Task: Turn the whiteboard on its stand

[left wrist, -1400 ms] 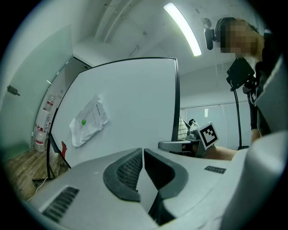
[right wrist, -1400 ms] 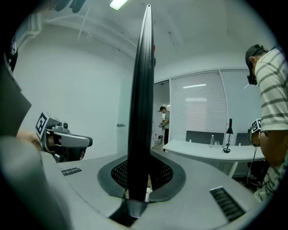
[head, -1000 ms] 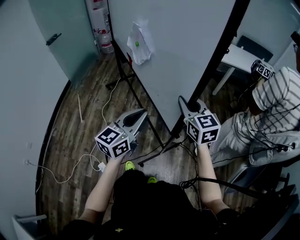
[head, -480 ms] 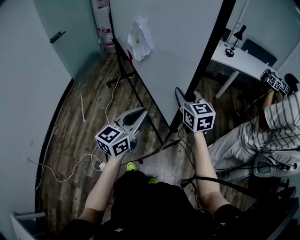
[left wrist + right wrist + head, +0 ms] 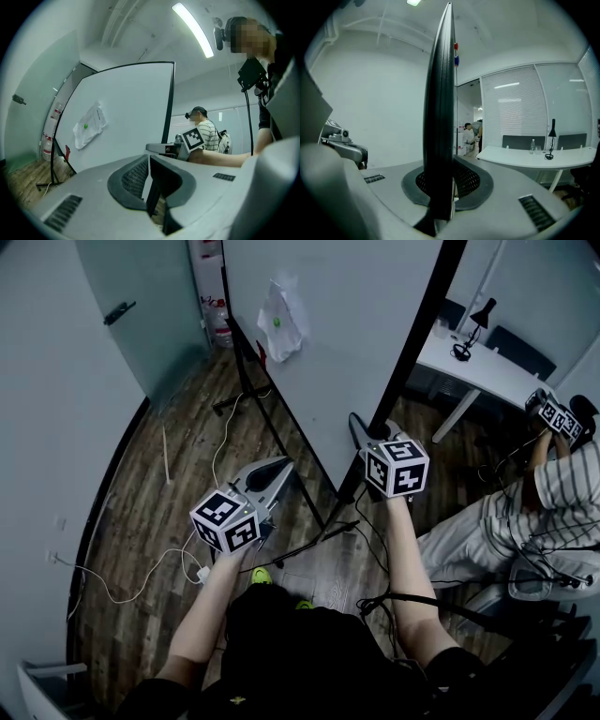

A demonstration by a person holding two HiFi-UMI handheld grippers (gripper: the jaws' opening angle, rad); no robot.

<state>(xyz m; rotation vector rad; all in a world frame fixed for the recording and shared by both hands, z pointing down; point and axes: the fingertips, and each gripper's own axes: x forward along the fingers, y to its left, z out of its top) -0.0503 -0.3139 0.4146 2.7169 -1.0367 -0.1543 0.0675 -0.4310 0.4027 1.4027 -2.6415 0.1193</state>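
Whiteboard (image 5: 356, 334) stands on its black stand (image 5: 251, 390) on the wood floor (image 5: 178, 521), straight ahead of the person. Its white face is toward the left side of the room. A crumpled sheet of paper (image 5: 279, 322) is stuck to that face. Its black side frame runs down toward the right claw.

Right claw (image 5: 367, 435): low on that black frame. In the right gripper view the frame rises dead centre between the two pads (image 5: 466, 180), which press on it from both sides. Firm grip on the board's edge, jaws only as far apart as the frame is thick.

Left claw (image 5: 279, 468): hangs below and just left of the board, near a stand leg, touching nothing. Its own view shows the pads drawn all but together, a thin sliver between them, nothing held.

Beyond the board on the right: a white tabletop (image 5: 487, 367) with a small black lamp (image 5: 473, 322). A seated person in a striped shirt (image 5: 562, 493) is well apart from the board.

Progress, as a judgement: hold on the edge is made, so the set-up is done. How far the board has swung cannot be read from one moment. The swing itself, and letting go afterwards, look to be what is left. The free left claw could steady the stand.
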